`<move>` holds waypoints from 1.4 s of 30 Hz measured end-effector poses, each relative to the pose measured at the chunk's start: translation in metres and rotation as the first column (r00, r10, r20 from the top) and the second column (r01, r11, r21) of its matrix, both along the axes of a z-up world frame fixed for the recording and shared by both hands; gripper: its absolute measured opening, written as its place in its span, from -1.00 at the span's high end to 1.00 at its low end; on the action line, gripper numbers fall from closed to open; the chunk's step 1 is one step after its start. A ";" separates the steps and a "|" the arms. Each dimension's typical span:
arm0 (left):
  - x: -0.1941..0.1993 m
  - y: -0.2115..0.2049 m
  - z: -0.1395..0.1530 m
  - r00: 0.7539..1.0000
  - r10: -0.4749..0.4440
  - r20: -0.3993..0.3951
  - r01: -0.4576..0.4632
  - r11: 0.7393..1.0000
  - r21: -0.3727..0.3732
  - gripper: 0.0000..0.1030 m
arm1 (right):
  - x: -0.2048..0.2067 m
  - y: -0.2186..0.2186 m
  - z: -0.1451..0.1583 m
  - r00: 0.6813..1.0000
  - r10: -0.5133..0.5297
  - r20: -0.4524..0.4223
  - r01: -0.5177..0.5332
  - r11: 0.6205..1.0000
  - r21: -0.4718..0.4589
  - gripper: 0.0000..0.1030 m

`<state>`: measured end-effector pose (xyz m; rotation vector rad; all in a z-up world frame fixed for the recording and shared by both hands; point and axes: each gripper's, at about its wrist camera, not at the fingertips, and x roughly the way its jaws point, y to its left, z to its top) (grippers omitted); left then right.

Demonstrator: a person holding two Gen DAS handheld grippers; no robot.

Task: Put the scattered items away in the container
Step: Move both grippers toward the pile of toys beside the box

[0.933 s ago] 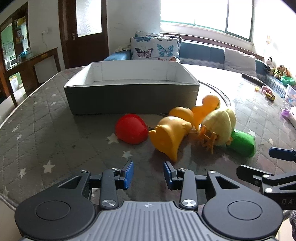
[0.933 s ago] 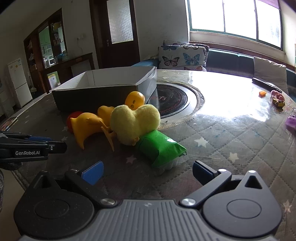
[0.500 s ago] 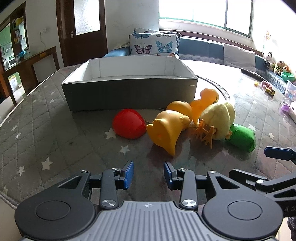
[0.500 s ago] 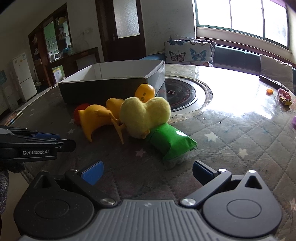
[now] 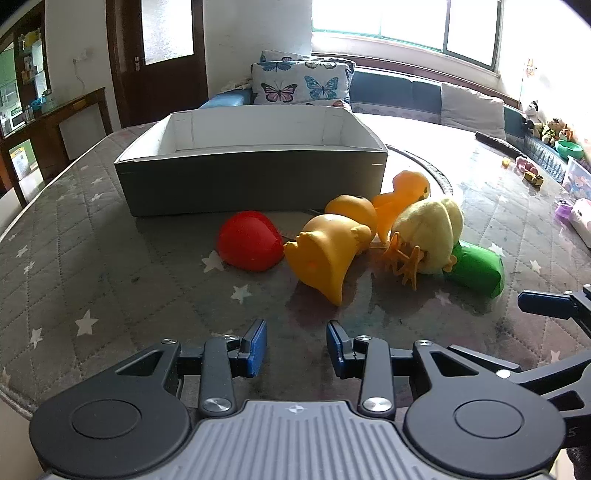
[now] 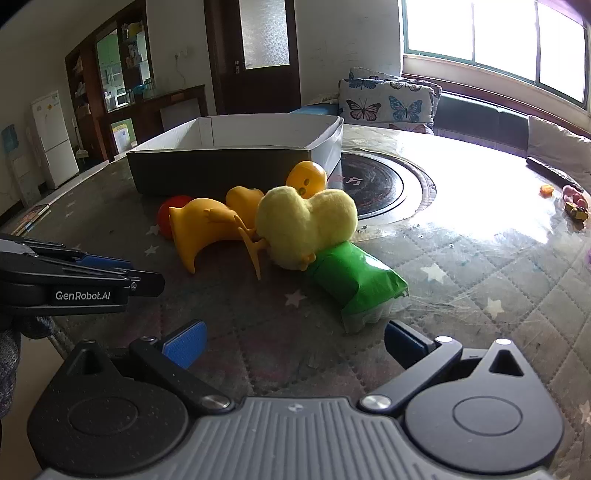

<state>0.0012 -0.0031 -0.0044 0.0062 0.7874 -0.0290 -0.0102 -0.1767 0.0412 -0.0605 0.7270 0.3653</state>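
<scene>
Both grippers, left (image 5: 295,341) and right (image 6: 293,338), are hovering at the tabletop's (image 5: 110,258) near edge, fingers spread, toys (image 5: 328,251) lying before the box (image 5: 251,184).

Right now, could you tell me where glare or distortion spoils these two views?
Left wrist view: the window is blown out white, and fisheye bends the table edge; the toys stay sharp. Right wrist view: strong glare washes out the table's plastic cover at right; the grey box stays clear.
</scene>
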 end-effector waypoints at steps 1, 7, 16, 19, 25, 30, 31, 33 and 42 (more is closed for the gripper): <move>0.000 0.000 0.000 1.000 -0.003 0.000 0.003 1.000 -0.002 0.27 | 0.000 0.000 0.000 1.000 0.001 -0.001 -0.001 1.000 0.000 -1.00; 0.001 -0.002 0.000 1.000 -0.010 -0.006 0.010 1.000 -0.006 0.27 | 0.002 0.001 -0.001 1.000 0.000 0.000 0.000 1.000 -0.005 -1.00; 0.005 -0.003 0.000 1.000 -0.026 -0.011 0.025 0.999 -0.022 0.28 | 0.004 0.000 -0.001 1.000 -0.006 0.004 0.006 1.000 -0.009 -1.00; 0.007 -0.004 0.000 0.999 -0.034 -0.013 0.034 0.999 -0.027 0.28 | 0.006 0.000 0.000 1.000 -0.005 0.005 0.005 1.000 -0.013 -1.00; 0.010 -0.006 0.001 0.999 -0.046 -0.017 0.046 0.998 -0.034 0.29 | 0.009 0.000 0.000 1.000 -0.007 0.008 0.007 1.000 -0.018 -1.00; 0.014 -0.008 0.002 0.998 -0.055 -0.021 0.054 0.998 -0.039 0.29 | 0.013 -0.002 -0.001 1.000 -0.010 0.003 0.010 1.000 -0.021 -1.00; 0.015 -0.008 0.002 0.998 -0.057 -0.022 0.056 0.998 -0.041 0.30 | 0.013 -0.002 -0.001 1.000 -0.010 0.003 0.010 1.000 -0.021 -1.00; 0.017 -0.009 0.002 0.998 -0.062 -0.025 0.061 0.997 -0.046 0.30 | 0.015 -0.003 0.000 1.000 -0.011 0.002 0.011 1.000 -0.022 -0.99; 0.025 -0.014 0.006 0.996 -0.087 -0.025 0.085 0.995 -0.055 0.30 | 0.023 -0.007 0.002 1.000 -0.009 0.001 0.009 1.000 -0.026 -0.96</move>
